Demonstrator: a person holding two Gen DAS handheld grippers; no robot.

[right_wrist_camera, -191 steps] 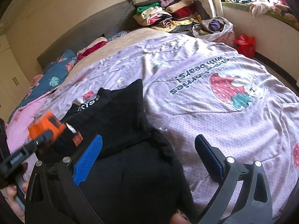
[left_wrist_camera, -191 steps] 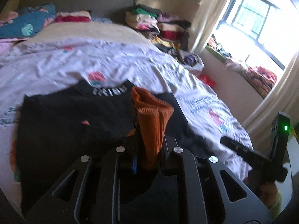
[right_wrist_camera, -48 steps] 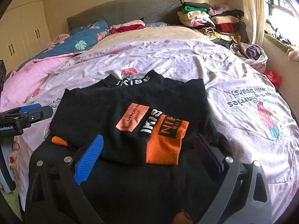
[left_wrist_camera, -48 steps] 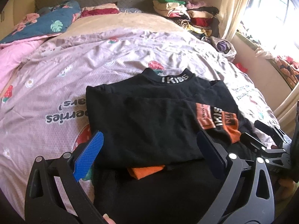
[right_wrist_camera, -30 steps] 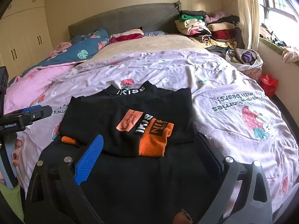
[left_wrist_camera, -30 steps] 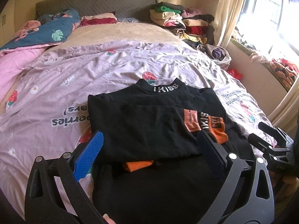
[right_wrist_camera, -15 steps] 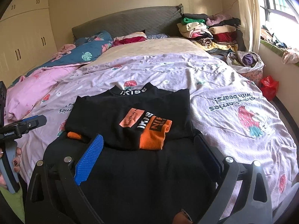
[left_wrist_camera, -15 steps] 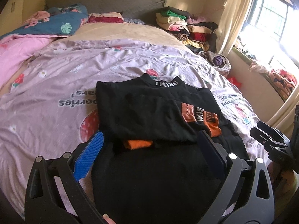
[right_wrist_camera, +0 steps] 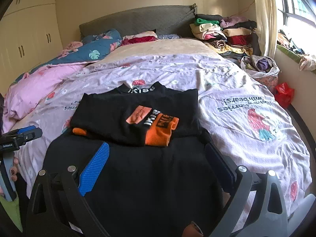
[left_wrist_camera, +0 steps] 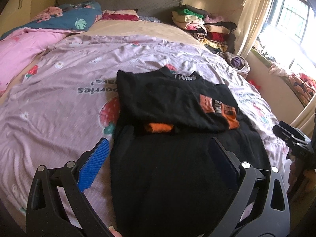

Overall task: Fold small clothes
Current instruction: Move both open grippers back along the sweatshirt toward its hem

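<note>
With sleeves folded across the black sweatshirt (right_wrist_camera: 138, 118), both wide-open, empty grippers (left_wrist_camera: 158, 164) (right_wrist_camera: 156, 165) should next grasp its hem.

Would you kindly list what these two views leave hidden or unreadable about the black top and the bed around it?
- Black top: hem cut off in both views by the tongs' frames and the bottom edge.
- Left orange cuff: mostly tucked under the folded cloth, both views.
- Small print on the orange patch: too small to read.
- Quilt under the top: covered.
- Right tongs: cut off by the right edge in the left view.
</note>
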